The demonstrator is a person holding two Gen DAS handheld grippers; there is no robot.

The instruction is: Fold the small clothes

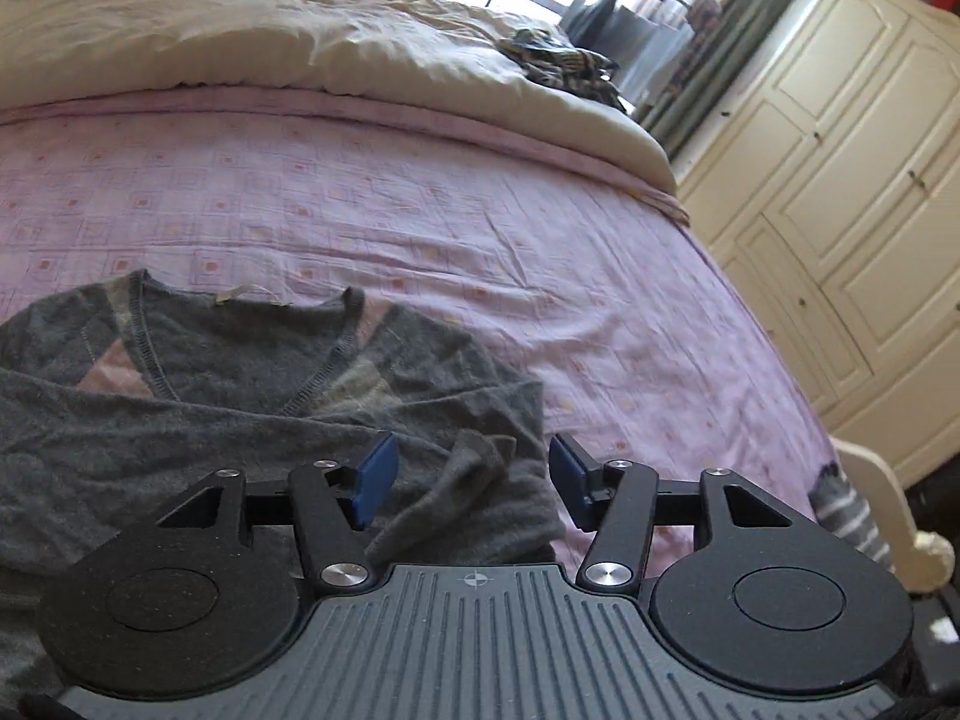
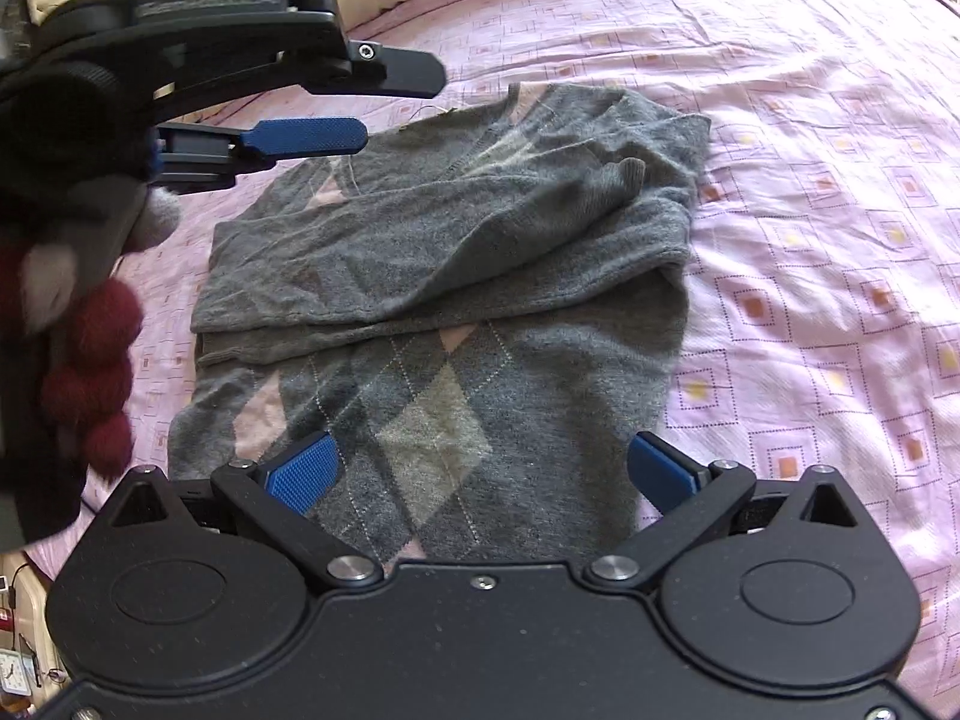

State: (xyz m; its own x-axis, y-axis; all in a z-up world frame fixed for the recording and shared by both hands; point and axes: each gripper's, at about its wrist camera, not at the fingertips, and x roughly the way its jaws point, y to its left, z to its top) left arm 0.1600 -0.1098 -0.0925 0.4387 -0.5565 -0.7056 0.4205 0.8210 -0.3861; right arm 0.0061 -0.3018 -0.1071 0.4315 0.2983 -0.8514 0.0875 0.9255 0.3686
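A small grey argyle sweater (image 2: 444,324) with pink diamonds lies flat on the pink bed sheet (image 2: 810,192), both sleeves folded across its chest. In the left wrist view the same sweater (image 1: 240,396) fills the lower left, its sleeve cuff (image 1: 474,456) lying between the fingers. My left gripper (image 1: 474,480) is open just above that cuff, holding nothing. My right gripper (image 2: 480,474) is open over the sweater's lower hem, nothing between its blue pads. The left gripper's blue finger (image 2: 306,135) also shows in the right wrist view at the upper left, above the sweater's shoulder.
A cream duvet (image 1: 270,42) is bunched at the far end of the bed with a dark patterned garment (image 1: 558,60) on it. Cream wardrobe doors (image 1: 852,180) stand past the bed's right edge. A hand in a fuzzy red-and-grey sleeve (image 2: 84,348) holds the left gripper.
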